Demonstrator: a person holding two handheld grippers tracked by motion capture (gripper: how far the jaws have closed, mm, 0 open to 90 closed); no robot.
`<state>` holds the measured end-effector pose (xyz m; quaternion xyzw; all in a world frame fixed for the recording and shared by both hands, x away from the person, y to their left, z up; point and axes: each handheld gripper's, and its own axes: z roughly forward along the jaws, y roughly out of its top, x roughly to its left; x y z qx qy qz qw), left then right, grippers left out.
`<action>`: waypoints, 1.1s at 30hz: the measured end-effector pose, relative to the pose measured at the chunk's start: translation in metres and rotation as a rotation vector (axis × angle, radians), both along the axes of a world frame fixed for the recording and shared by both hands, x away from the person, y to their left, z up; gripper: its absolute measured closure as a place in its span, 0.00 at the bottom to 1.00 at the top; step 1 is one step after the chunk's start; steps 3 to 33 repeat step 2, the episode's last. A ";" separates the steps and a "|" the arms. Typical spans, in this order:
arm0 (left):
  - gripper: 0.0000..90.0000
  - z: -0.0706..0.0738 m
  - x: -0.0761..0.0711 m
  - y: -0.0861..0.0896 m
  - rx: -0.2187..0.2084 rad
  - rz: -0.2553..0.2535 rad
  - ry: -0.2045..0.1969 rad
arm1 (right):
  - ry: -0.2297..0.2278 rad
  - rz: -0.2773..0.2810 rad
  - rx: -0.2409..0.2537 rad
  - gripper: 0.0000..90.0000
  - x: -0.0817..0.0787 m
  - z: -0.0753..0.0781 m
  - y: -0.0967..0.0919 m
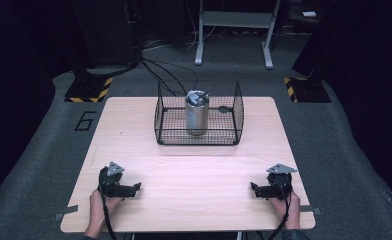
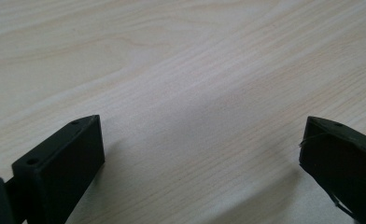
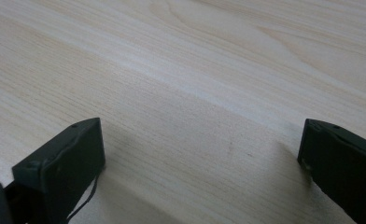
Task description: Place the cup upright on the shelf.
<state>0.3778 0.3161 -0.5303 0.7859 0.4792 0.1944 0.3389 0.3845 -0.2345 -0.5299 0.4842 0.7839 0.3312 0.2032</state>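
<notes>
A black wire basket [image 1: 199,138] stands at the far middle of the light wooden table [image 1: 189,170]. Inside it a metal can [image 1: 197,113] stands upright, with a dark small object [image 1: 225,108] beside it on the basket floor. My left gripper [image 1: 136,188] rests on the table near the front left, held by a hand, its jaws pointing toward the centre. My right gripper [image 1: 254,187] rests near the front right, jaws pointing inward too. In the left gripper view the gripper [image 2: 202,144] is open over bare wood. In the right gripper view the gripper [image 3: 202,144] is open too, nothing between its jaws.
The table's front edge lies just behind both hands. Grey carpet surrounds the table, with a white frame stand [image 1: 234,25] at the back, cables [image 1: 159,70] on the floor and black posts on yellow-striped bases [image 1: 89,90] at either side.
</notes>
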 end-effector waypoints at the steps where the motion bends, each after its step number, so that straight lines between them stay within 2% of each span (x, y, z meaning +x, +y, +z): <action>1: 0.00 -0.001 0.000 -0.002 0.008 0.008 -0.010 | 0.000 0.000 0.000 0.00 0.000 0.000 0.000; 2: 0.00 -0.001 0.000 -0.003 0.023 0.004 -0.010 | 0.000 0.000 0.000 0.00 0.000 0.000 0.000; 33: 0.00 -0.001 0.000 -0.003 0.023 0.004 -0.010 | 0.000 0.000 0.000 0.00 0.000 0.000 0.000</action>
